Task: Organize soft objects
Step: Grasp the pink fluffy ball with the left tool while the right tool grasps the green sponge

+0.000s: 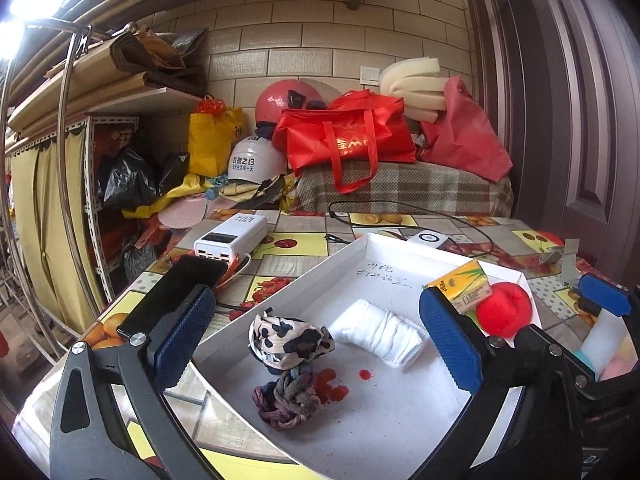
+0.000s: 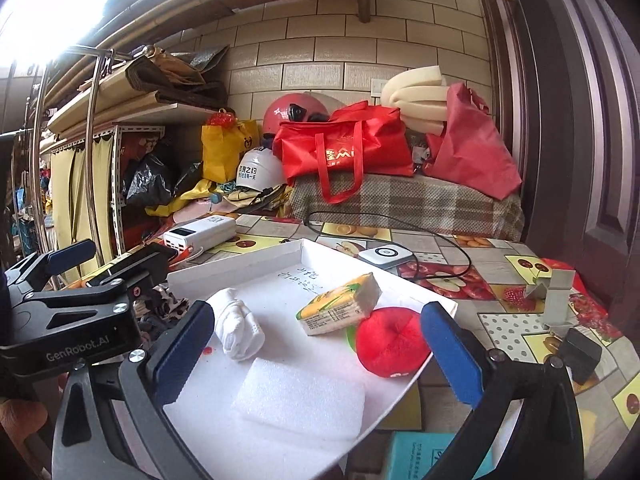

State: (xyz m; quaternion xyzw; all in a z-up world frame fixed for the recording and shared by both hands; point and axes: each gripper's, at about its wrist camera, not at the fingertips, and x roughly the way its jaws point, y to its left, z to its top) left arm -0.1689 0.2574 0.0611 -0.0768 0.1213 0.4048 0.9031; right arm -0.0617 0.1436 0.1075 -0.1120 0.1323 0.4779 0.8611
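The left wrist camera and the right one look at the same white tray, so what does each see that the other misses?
Only the left view shows the black-and-white patterned cloth and the braided scrunchie. Only the right view shows the white foam block lying in the tray and the teal box beside it. Both show the tray, rolled white cloth, tissue pack, red plush ball and power bank.

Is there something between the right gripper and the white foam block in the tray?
Nothing visible. The right gripper is open above the white tray, and the foam block lies directly below its fingers. The rolled white cloth and red plush ball sit off to the sides.
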